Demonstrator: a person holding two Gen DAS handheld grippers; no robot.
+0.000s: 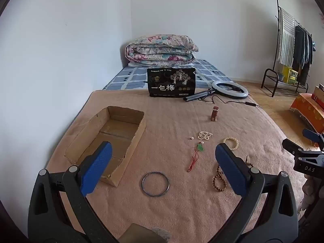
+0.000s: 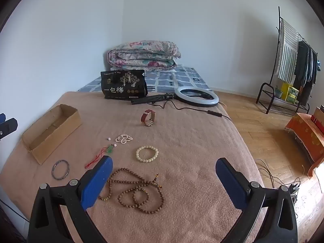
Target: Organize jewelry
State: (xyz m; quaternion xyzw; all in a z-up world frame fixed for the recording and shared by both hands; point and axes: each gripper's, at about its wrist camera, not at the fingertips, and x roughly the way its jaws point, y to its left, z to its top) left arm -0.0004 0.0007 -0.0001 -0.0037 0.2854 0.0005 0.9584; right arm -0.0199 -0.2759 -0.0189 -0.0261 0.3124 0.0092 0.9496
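Left gripper and right gripper are both hovering above a pink blanket with jaws spread wide and nothing between the blue pads. The jewelry is lying loose on the blanket. A dark bangle is sitting nearest the left gripper, just beside the near corner of an open cardboard box, whose inside appears bare apart from a small scrap at its near end. A red cord with a green pendant is stretching away from the bangle toward a small heap of pearls; a few loose pearls are resting next to it. A cream bead bracelet is lying to the right of the pendant. A long string of brown wooden beads is coiling directly below the right gripper. A red-strapped watch is standing farther back, apart from the rest. Beyond it, a black bag and a ring light are sitting at the blanket's far edge.
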